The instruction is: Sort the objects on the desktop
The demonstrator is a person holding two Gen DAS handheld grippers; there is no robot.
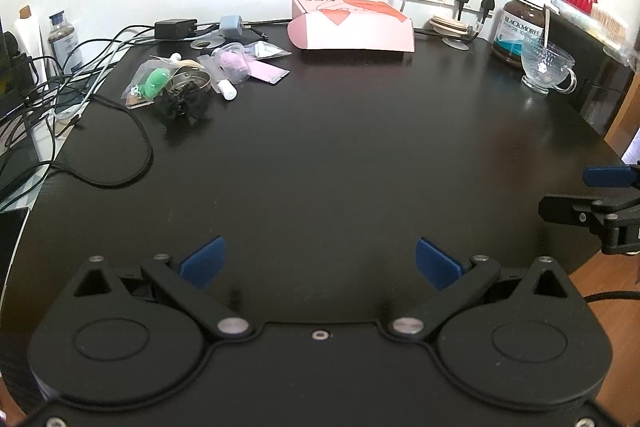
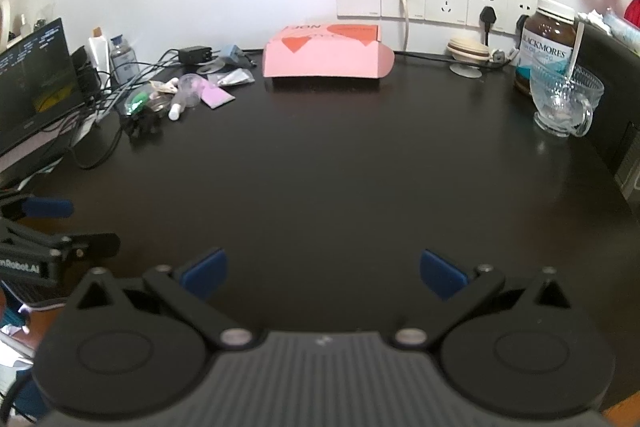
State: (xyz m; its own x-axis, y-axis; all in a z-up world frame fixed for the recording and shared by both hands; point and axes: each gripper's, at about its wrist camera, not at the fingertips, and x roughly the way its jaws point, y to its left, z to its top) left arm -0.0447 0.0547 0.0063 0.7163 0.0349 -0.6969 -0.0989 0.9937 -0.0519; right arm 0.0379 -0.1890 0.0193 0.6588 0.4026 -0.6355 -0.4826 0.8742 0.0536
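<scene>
Left wrist view: left tongs point(image 1: 318, 263) spread apart, empty, low over bare black tabletop point(image 1: 340, 155). Right tongs point(image 2: 323, 273) likewise apart and empty. Far left, a heap of small items point(image 1: 200, 75): crinkly plastic packets, a round tin, a white tube. Light and slippery, likely; pinch packets by an edge. Pink box point(image 1: 352, 25) beyond, against the wall.

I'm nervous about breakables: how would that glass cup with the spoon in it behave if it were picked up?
The glass cup looks rigid but fragile, with thin, clear, patterned walls. The smooth glass may be slippery between flat pads. The spoon leans loose inside, so it would probably shift or rattle if the cup tilts.
</scene>
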